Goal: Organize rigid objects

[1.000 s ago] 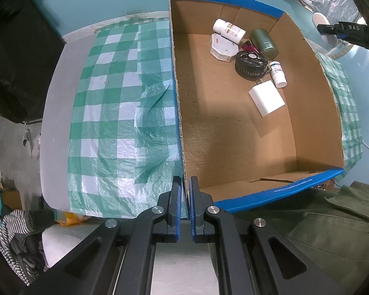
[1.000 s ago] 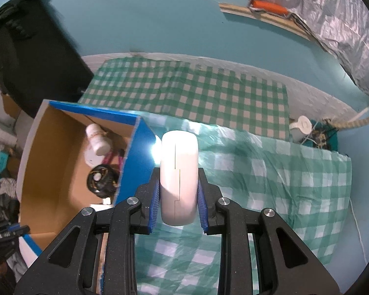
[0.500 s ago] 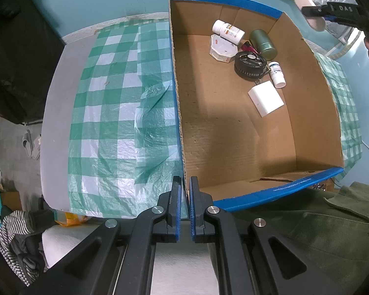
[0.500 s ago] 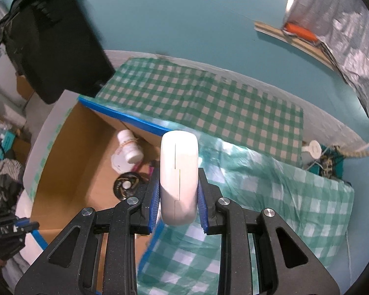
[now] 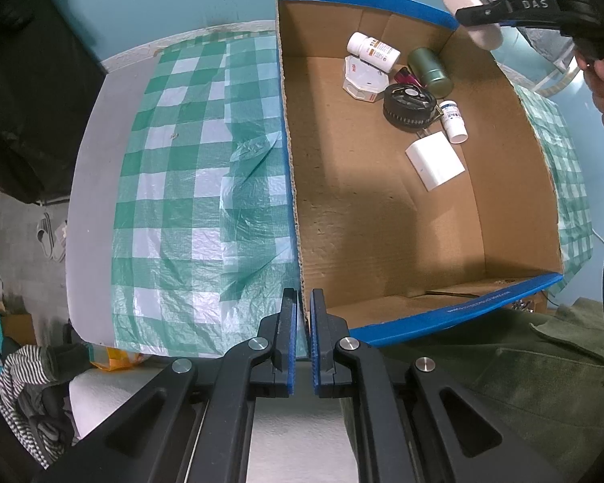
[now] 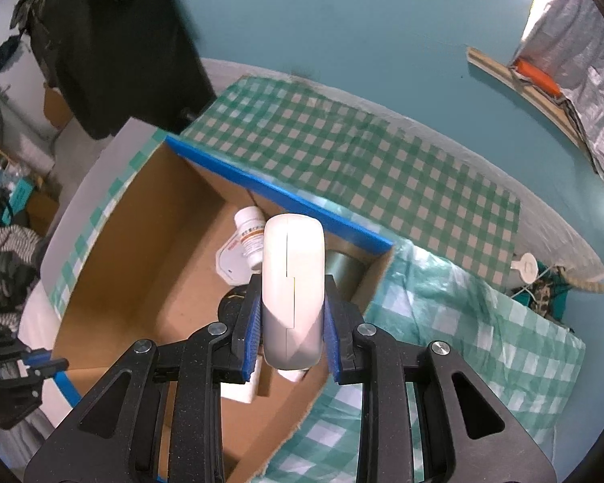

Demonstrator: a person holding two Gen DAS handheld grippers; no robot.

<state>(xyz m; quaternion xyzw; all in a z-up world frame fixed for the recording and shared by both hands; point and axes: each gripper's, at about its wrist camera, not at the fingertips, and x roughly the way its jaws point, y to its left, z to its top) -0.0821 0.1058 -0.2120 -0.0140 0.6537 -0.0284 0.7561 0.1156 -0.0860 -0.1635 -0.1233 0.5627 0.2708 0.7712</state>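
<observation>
Cardboard box with blue-taped rim (image 5: 418, 217) sits on the surface covered by a green-and-white checked plastic cloth (image 5: 189, 185). Right tongs (image 6: 289, 322) clench a white rounded plastic case (image 6: 293, 281), held above the box's far corner. Left tongs (image 5: 300, 346) are clenched on the box's near wall. Inside lie a white pill bottle (image 5: 372, 51), dark green cylindrical tin (image 5: 429, 69), black round fan (image 5: 408, 106) and white rectangular block (image 5: 435, 159).
</observation>
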